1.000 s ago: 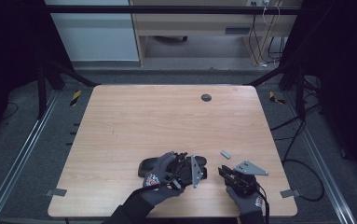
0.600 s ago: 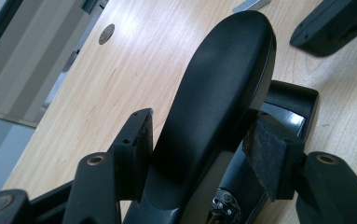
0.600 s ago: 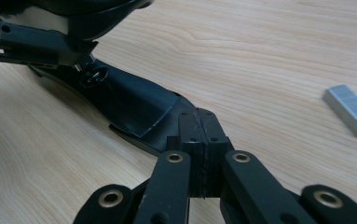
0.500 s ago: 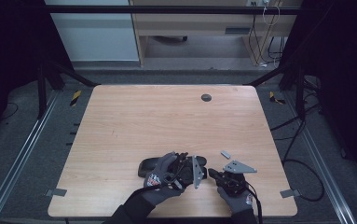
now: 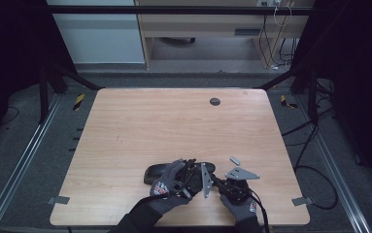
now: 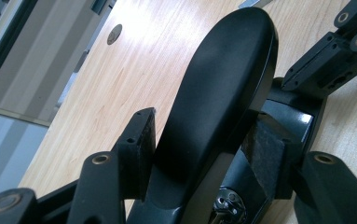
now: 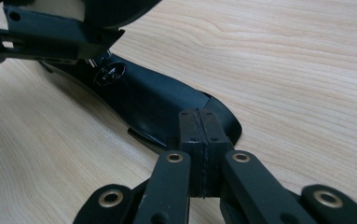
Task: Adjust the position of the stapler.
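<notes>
A black stapler (image 5: 154, 171) lies near the table's front edge, its glossy upper arm (image 6: 218, 84) raised over its base (image 7: 153, 102). My left gripper (image 5: 188, 174) grips that upper arm from both sides, and in the left gripper view its pads (image 6: 139, 144) press on the arm's flanks. My right gripper (image 5: 216, 181) is close on the right, and its links (image 6: 325, 60) show in the left gripper view. In the right gripper view its jaws (image 7: 198, 140) are shut pad to pad at the rounded end of the base, with nothing visible between them.
A small grey piece (image 5: 234, 160) lies on the wooden table (image 5: 174, 126) just right of the grippers. A dark round grommet (image 5: 215, 101) sits near the far edge. Cables (image 5: 314, 141) trail on the floor at the right.
My right gripper has slid left, up to the stapler's end beside the left gripper. The left hand and the stapler have stayed put.
</notes>
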Demonstrator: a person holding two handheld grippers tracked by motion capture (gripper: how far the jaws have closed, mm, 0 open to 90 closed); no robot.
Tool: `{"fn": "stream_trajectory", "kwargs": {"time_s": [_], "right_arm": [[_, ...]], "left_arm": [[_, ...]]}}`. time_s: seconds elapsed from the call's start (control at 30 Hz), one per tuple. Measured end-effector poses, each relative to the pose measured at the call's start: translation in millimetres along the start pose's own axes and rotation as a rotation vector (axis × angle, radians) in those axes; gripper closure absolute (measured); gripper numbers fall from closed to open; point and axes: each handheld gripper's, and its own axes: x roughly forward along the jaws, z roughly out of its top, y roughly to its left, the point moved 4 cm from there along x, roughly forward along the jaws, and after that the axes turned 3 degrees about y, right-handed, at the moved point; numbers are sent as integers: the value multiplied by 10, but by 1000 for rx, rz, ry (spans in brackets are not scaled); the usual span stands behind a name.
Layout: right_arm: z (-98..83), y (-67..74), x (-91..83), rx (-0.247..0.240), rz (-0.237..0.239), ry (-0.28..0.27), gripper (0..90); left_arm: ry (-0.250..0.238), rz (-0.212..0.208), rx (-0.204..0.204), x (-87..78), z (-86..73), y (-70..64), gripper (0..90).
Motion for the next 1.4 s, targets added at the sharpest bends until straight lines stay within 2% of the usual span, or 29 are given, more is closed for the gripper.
{"fn": "stream_trajectory", "kwargs": {"time_s": [0.1,0.33,0.83,0.9,0.93,1.03,1.07,1.17,1.33,1.4], "right_arm": [[5,9,7,0,1,-3,900],[9,34,24,-5,15,-11,900],[6,53,28,-5,11,-15,900],[4,62,28,-1,6,-16,900],[4,60,29,-1,5,-17,900],[3,57,29,2,6,-18,900],[3,55,29,6,7,-17,900],[2,55,27,2,6,-17,900],[2,56,28,5,6,-16,900],[2,56,28,5,6,-16,900]], "left_arm": [[7,4,9,-7,-6,4,449],[2,3,-1,-5,-7,2,449],[-1,13,-7,-4,-9,-4,449],[-6,15,-17,-8,-7,-1,449],[-21,16,-37,-15,-3,12,450],[-22,17,-38,-54,-9,60,452],[-34,10,-57,-60,-9,61,453],[-40,11,-64,-87,-15,98,455],[-78,0,-119,-166,-35,201,456],[-84,-4,-129,-180,-38,220,456]]}}
